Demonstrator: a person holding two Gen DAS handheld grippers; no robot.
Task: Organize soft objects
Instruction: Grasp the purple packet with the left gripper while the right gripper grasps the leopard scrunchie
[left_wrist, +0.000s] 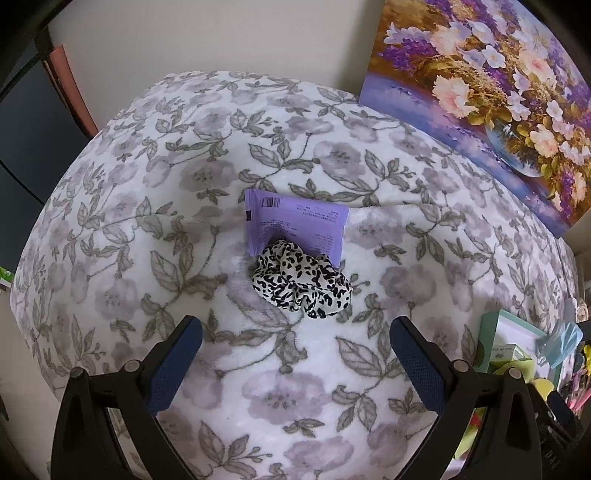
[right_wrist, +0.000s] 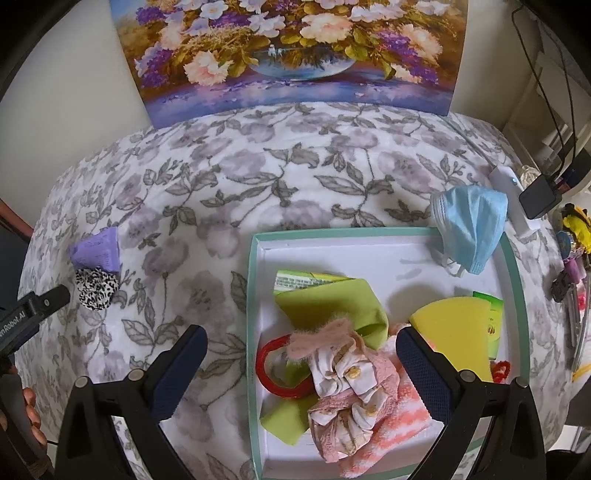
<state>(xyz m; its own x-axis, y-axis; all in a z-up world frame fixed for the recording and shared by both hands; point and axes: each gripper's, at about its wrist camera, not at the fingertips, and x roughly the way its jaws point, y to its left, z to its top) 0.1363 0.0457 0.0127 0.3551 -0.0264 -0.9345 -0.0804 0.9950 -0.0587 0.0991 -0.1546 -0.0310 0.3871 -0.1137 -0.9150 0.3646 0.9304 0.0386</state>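
Note:
A black-and-white leopard scrunchie (left_wrist: 301, 282) lies on the floral blanket (left_wrist: 147, 229), overlapping a purple packet (left_wrist: 295, 225). My left gripper (left_wrist: 295, 363) hovers open just short of the scrunchie, nothing between its fingers. In the right wrist view the scrunchie (right_wrist: 96, 288) and packet (right_wrist: 98, 251) sit far left, with the left gripper's fingertip (right_wrist: 55, 297) beside them. My right gripper (right_wrist: 301, 373) is open above a teal-rimmed white box (right_wrist: 255, 332) holding a green cloth (right_wrist: 332, 306), a pink floral scrunchie (right_wrist: 347, 391), a red ring (right_wrist: 266, 362), a yellow sponge (right_wrist: 458, 336) and a striped towel. A blue face mask (right_wrist: 471, 225) drapes over the box's far right corner.
A flower painting (right_wrist: 291, 51) leans against the wall behind the blanket. A white device (right_wrist: 511, 199), a black charger with cables and a clutter of small items (right_wrist: 572, 266) crowd the right edge. A hand (right_wrist: 31, 410) shows at the lower left.

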